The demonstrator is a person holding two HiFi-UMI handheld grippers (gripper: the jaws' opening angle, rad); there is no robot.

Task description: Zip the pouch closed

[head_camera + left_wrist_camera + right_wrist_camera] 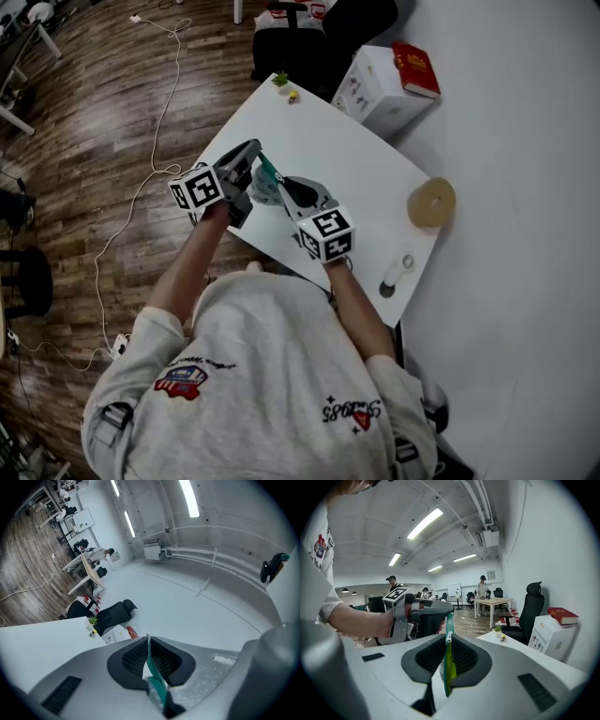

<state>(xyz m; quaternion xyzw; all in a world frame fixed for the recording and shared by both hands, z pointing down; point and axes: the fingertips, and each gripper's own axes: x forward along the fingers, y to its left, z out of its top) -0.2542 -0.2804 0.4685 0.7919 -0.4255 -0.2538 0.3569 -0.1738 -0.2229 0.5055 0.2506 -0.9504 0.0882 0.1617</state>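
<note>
L tool (148, 641) pinched tight on teal zip (157, 686) end; R tool (448, 639) clamps pouch (448, 668) edge opp., holding it taut betw. tools, prob. so zip runs.

Fig.: my gripper views bright under ceiling strip lights (424, 523); fisheye-bent edges w/ dark vignette; head view dimmer.

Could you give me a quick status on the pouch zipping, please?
Left gripper shut on the pouch, teal zip edge. Right gripper shut on it too. Pouch held between both, over the table. Tape roll well aside.
</note>
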